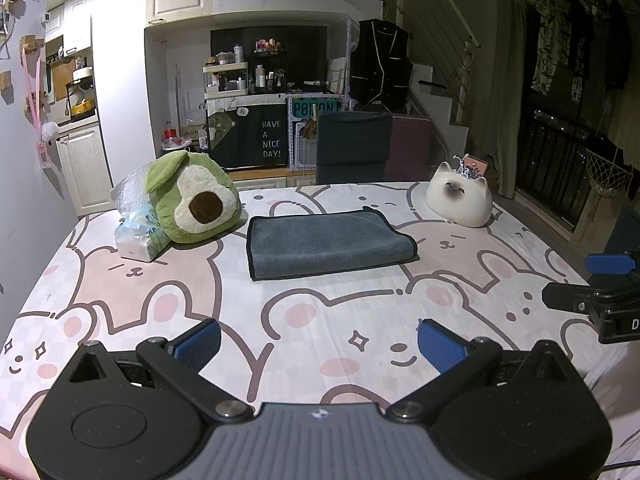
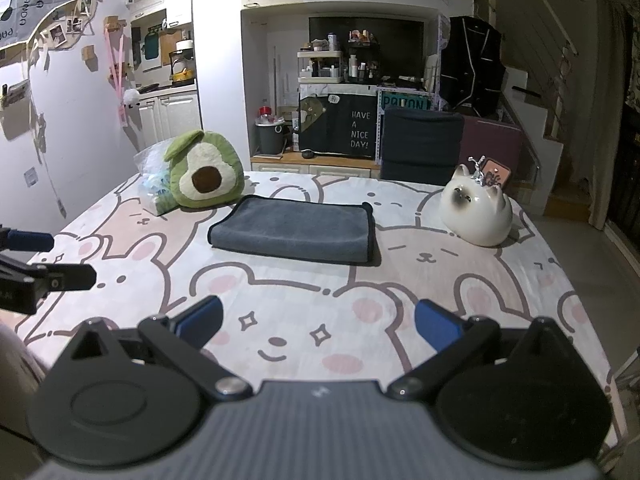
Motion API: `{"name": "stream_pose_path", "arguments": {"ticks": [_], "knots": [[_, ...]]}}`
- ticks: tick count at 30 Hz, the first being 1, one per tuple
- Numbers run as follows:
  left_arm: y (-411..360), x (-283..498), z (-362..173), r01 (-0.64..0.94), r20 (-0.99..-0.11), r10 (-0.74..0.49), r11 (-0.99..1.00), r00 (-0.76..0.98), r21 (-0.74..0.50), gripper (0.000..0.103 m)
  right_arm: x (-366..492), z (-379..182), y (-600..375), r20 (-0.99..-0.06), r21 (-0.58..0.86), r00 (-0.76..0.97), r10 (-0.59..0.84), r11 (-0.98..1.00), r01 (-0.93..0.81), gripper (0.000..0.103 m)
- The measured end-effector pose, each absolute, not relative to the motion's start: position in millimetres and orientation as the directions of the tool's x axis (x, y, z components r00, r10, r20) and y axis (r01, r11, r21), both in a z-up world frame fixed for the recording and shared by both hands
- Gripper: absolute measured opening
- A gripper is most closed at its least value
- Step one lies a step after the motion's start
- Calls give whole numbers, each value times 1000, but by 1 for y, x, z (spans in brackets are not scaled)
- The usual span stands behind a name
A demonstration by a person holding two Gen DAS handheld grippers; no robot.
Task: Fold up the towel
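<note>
A grey towel with a dark border lies folded flat in the middle of the table; it also shows in the right wrist view. My left gripper is open and empty, held above the near part of the table, well short of the towel. My right gripper is open and empty too, also back from the towel. The right gripper shows at the right edge of the left wrist view. The left gripper shows at the left edge of the right wrist view.
The table has a pink bunny-print cover. A green avocado plush and a plastic-wrapped pack sit far left of the towel. A white ceramic cat sits far right. A dark chair stands behind the table.
</note>
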State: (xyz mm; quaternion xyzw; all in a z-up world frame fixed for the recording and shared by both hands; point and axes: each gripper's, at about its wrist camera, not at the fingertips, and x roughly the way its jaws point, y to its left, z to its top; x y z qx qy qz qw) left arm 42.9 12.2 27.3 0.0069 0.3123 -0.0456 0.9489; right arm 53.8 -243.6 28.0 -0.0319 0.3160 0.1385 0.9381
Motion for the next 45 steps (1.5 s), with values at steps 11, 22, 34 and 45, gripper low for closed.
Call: {"name": "stream_pose_path", "arguments": {"ticks": [11,22,34,45], "knots": [[12,43,27,91,-593,-83,996,801,-15,103,53,28,-244,-601,32,762,240,960,-278,103],[12,42,27,91,-592,-82,996,801,-15,103,53,28,-244,-601,34,762,240,960,-276,103],[11,42,27,91,-592,-82,996,801,-15,103,53,27,-244,-601,37,762,242,961,-276,103],[11,42,26,91,-592,-82,996,802,-14,103,53,27,-242,-600,39,762,242,961,-275,103]]}}
